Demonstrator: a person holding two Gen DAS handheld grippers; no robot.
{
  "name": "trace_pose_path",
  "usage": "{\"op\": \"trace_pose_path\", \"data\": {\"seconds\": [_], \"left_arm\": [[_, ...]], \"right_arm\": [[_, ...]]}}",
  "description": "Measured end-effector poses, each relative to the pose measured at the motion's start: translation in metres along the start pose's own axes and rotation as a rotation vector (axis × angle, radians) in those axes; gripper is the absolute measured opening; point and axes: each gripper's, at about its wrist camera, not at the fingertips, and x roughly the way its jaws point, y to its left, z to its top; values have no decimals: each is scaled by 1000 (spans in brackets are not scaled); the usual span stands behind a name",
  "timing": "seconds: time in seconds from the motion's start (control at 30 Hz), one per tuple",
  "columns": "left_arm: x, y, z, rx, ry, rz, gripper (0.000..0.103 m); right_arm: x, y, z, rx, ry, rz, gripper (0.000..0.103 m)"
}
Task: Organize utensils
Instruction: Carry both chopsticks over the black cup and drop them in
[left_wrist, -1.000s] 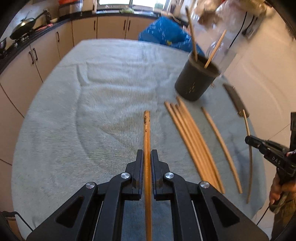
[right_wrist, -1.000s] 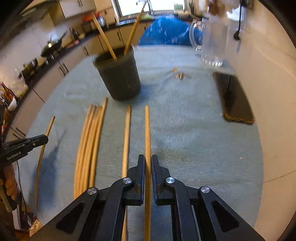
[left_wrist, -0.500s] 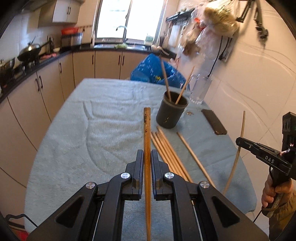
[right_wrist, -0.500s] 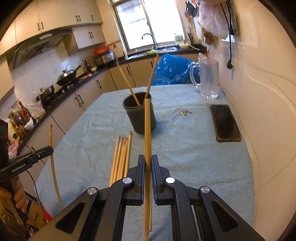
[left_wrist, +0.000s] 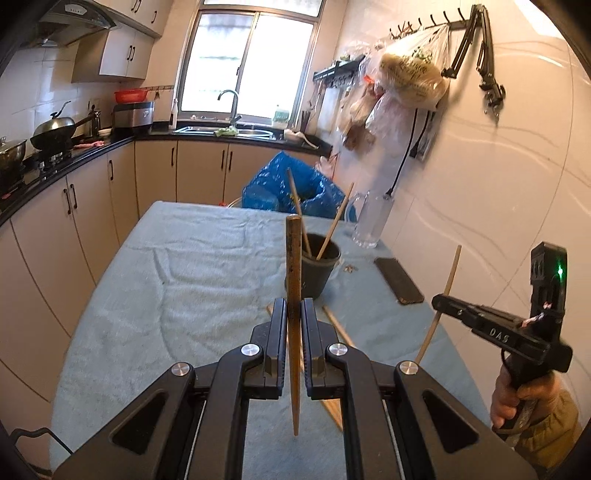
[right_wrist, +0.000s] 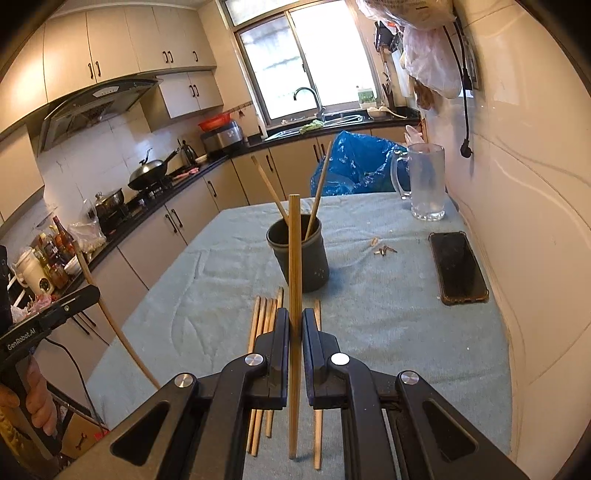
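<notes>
Both tongs gripping a chopstick above the desk

Now the left tongs (left_wrist: 293, 314) are clamped on a dark chopstick (left_wrist: 293, 258), which stands nearly upright between the pads, its top against the view of the cup (left_wrist: 317, 269) and its lower end hanging free below the jaws. Likewise, the right tongs (right_wrist: 293, 325) are closed tight on a pale chopstick (right_wrist: 294, 258), held upright in the same way, clear of the cloth (right_wrist: 388, 314) that covers the desk. From the left wrist view the right tongs (left_wrist: 441, 301) show at the right edge with the pale stick (left_wrist: 445, 291) slanting through them and a hand (left_wrist: 517, 395) on the grip; from the right wrist view the left tongs (right_wrist: 90, 293) show at the left edge with their stick (right_wrist: 110, 321) tilted, a hand (right_wrist: 33, 391) below. The dark cup stands on the cloth near the middle of the desk with two chopsticks (right_wrist: 319, 188) leaning in it. A bundle of loose chopsticks (right_wrist: 264, 325) lies flat on the cloth just in front of the cup, partly hidden by the right tongs, with one more stick (right_wrist: 317, 424) lying just beside them. A phone (right_wrist: 458, 266) lies flat near the wall, a glass jug (right_wrist: 424, 181) stands at the far corner, and a few small bits (right_wrist: 382, 249) lie between cup and phone
</notes>
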Motion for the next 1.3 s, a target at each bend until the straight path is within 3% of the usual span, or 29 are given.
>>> {"op": "trace_pose_path", "data": {"seconds": [0.23,0.5,0.77,0.9,1.07,1.3], "left_arm": [[14,-3,37,-23,-34,-44,7],[41,-14,104,-12,-125,-55,7],[108,-18,158,-62,-163,-29,7],[158,-15,167,-97,-112,-22,7],[206,-10,159,-109,-26,4,7],[224,-4,143,-125,41,10,7]], "right_arm": [[3,-3,32,9,-60,19,7],[16,-4,101,49,-204,43,7],[49,9,158,33,-365,-31,7],[84,7,164,35,-342,-58,7],[125,-9,153,69,-245,-67,7],[162,-31,139,104,-129,-69,7]]}}
